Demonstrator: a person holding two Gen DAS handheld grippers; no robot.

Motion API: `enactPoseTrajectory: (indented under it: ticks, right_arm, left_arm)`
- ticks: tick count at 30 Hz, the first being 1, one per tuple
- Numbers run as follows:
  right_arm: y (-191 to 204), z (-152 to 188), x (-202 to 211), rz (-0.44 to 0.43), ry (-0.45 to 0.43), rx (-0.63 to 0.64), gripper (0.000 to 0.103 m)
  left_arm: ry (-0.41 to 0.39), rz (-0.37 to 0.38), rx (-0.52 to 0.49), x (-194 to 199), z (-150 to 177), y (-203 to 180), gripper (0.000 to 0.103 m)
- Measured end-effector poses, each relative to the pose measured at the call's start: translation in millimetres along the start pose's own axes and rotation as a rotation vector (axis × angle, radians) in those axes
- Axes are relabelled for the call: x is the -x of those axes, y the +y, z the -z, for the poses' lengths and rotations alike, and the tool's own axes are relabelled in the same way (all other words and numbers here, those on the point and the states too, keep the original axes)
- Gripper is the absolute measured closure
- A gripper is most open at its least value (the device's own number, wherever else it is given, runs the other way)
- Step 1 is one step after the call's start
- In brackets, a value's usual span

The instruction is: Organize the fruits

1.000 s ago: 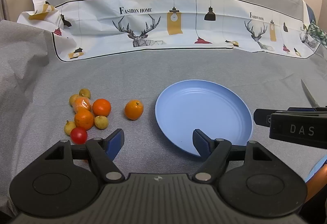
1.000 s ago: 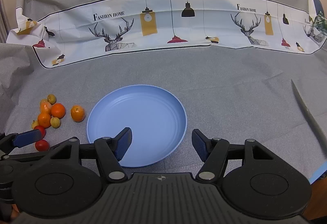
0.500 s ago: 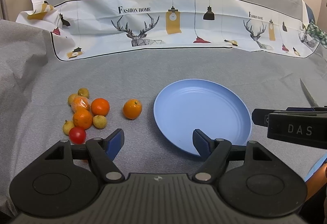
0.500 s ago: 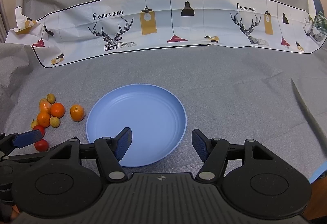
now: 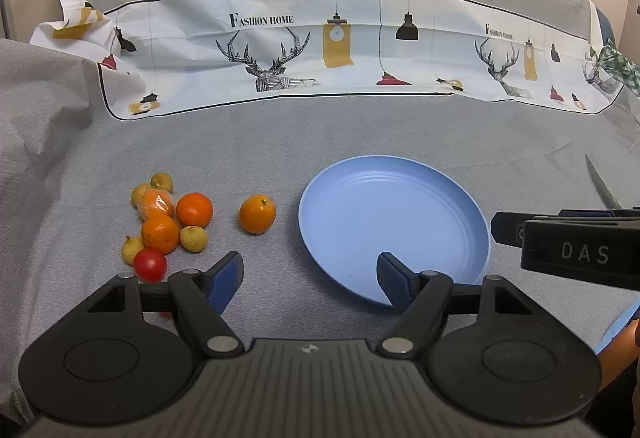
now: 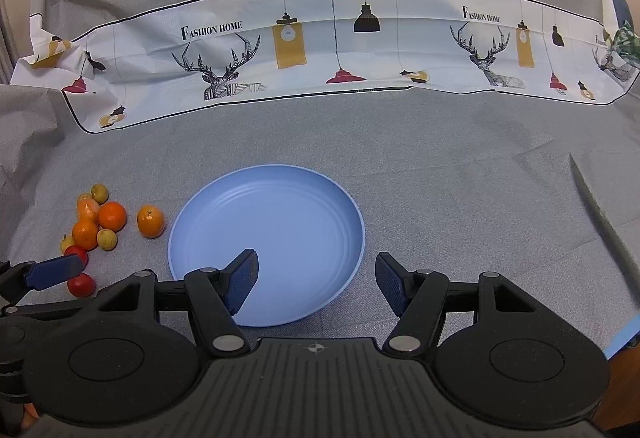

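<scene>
The left gripper (image 5: pixel 310 274) hangs low over the grey-clothed table (image 5: pixel 280 142) with its blue-padded fingers spread wide and nothing between them. Just ahead of its left finger sits the cluster of fruit: a red cherry tomato (image 5: pixel 149 264) nearest the fingertip, then two oranges (image 5: pixel 160 233) (image 5: pixel 194 210) packed together with small yellow-green fruits (image 5: pixel 193 238), and a plastic-wrapped orange (image 5: pixel 157 201) at the back of the pile. A lone orange (image 5: pixel 257 214) lies a little apart from the cluster, ahead of the gap between the fingers and between the pile and the blue plate (image 5: pixel 394 194). The plate lies ahead and to the right of this gripper, its near rim behind the right fingertip, with no fruit on it. The right gripper (image 6: pixel 316 276) is likewise held wide apart and empty, the plate (image 6: pixel 280 198) directly ahead of its left finger and the fruit well off to its left. A knife blade (image 6: pixel 600 210) lies far to its right on the cloth. A patterned white sheet (image 6: pixel 320 50) runs along the far edge.
</scene>
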State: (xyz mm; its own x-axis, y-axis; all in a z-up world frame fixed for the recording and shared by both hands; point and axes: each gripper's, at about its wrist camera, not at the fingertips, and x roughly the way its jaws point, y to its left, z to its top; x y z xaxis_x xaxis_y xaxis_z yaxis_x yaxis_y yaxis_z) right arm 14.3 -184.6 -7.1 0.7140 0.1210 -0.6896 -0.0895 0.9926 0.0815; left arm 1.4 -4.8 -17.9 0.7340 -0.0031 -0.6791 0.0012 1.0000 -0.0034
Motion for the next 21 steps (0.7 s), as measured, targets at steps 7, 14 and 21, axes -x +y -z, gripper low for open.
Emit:
enactPoseTrajectory:
  ticks: [7,14,21]
  right_arm:
    - [-1.0,0.6,-0.5,-0.003,-0.008,-0.005,0.036]
    - [-1.1,-1.4,8.9,-0.029,-0.042,-0.043,0.049]
    - [22.7,-4.4,26.0,-0.177,-0.131,0.008,0.081]
  left_arm:
    - [0.001,0.030,0.013,2.5,-3.4,3.7,0.052]
    - [-0.043,0.174,-0.078,29.2,-32.8,18.4,0.091]
    - [-0.127,0.150,-0.136,44.5,-83.6,99.6,0.091]
